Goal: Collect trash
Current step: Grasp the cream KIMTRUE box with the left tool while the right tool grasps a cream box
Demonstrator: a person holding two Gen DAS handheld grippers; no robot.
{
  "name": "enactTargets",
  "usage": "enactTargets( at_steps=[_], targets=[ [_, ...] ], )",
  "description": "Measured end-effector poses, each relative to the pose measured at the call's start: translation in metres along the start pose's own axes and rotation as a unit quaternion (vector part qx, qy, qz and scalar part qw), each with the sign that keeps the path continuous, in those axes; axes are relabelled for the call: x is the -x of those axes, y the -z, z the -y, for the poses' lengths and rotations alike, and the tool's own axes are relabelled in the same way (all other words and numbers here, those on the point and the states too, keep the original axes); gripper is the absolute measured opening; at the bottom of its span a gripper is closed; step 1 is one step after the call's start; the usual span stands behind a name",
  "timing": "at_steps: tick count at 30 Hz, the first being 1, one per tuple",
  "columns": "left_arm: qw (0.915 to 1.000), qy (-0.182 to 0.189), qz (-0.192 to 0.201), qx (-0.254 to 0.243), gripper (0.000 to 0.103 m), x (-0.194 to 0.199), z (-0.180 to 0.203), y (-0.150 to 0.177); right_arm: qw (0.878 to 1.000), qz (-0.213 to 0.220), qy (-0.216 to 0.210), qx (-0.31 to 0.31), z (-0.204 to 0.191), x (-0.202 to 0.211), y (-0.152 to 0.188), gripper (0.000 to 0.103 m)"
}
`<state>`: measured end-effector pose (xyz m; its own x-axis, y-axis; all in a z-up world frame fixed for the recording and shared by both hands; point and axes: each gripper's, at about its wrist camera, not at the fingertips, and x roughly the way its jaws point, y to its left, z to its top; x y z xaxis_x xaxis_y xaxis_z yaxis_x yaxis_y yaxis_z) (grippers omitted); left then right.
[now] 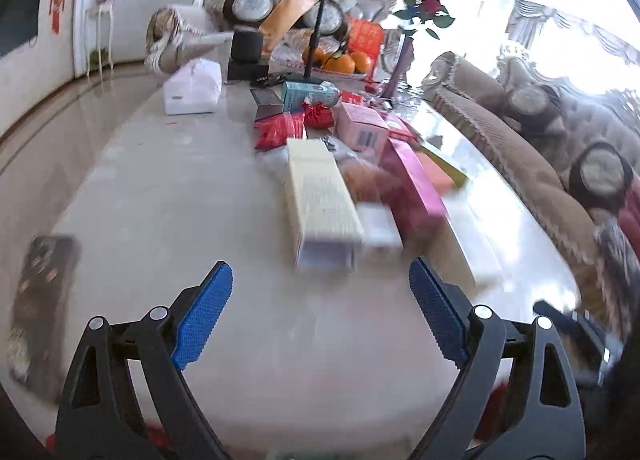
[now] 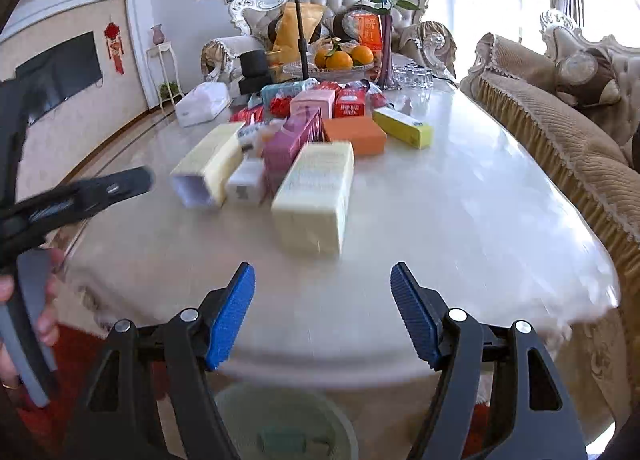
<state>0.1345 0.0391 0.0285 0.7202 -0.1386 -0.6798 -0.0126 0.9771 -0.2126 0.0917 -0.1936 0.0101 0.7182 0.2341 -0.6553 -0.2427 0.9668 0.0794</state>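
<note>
Both hand-held grippers, left (image 1: 320,312) and right (image 2: 322,310), are wide open and hold nothing. Boxes (image 2: 314,196) at 12 o'clock wait on the bench (image 2: 460,220); the bin (image 2: 286,424) at 6 looks nearly empty.

Left claw (image 1: 320,316) spread wide, empty, over table (image 1: 160,200); blurred cream box (image 1: 320,200) ahead, possibly open-ended.

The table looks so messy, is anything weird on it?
Yes. Empty cartons lie jumbled on the white marble table: a pale yellow box on its side, another yellow box with an open end, and a pink box tipped between them. Nothing looks spilled.
</note>
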Motion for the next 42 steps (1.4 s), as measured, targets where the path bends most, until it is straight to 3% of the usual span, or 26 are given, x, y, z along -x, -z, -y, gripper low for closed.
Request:
enactTargets(
  at_steps=[4, 11, 18, 21, 26, 33, 37, 40, 42],
  targets=[
    [0.9995, -0.009, -0.025, 0.017, 0.088, -0.047, 0.002, -0.026, 1.000, -0.008, 0.010, -0.005, 0.001, -0.026, -0.017, 0.067],
    [0.9976, -0.026, -0.055, 0.032, 0.088, -0.092, -0.005, -0.040, 1.000, -0.017, 0.013, -0.004, -0.003, -0.045, -0.027, 0.068],
    [0.9961, -0.045, -0.065, 0.040, 0.088, -0.107, -0.014, -0.049, 0.999, -0.028, -0.011, -0.027, -0.007, -0.050, -0.031, 0.068],
    [0.9957, -0.038, -0.070, 0.048, 0.088, -0.108, -0.020, -0.048, 0.998, -0.016, -0.028, -0.048, -0.012, -0.045, -0.029, 0.079],
    [0.9953, -0.049, -0.077, 0.033, 0.088, -0.112, -0.017, -0.047, 0.999, -0.026, 0.028, -0.029, -0.024, -0.066, -0.033, 0.080],
    [0.9946, -0.063, -0.080, 0.016, 0.088, -0.113, -0.026, -0.049, 0.995, -0.037, 0.083, -0.033, 0.006, -0.073, -0.028, 0.080],
    [0.9926, -0.082, -0.088, -0.010, 0.088, -0.117, -0.016, -0.048, 0.998, -0.038, 0.034, -0.036, 0.013, -0.077, -0.035, 0.080],
    [0.9915, -0.095, -0.084, -0.029, 0.086, -0.117, -0.012, -0.044, 0.999, -0.039, 0.037, -0.003, 0.008, -0.081, -0.039, 0.077],
    [0.9914, -0.096, -0.081, -0.036, 0.073, -0.114, -0.012, -0.044, 0.999, -0.044, 0.029, 0.001, 0.010, -0.084, -0.040, 0.057]
  ],
)
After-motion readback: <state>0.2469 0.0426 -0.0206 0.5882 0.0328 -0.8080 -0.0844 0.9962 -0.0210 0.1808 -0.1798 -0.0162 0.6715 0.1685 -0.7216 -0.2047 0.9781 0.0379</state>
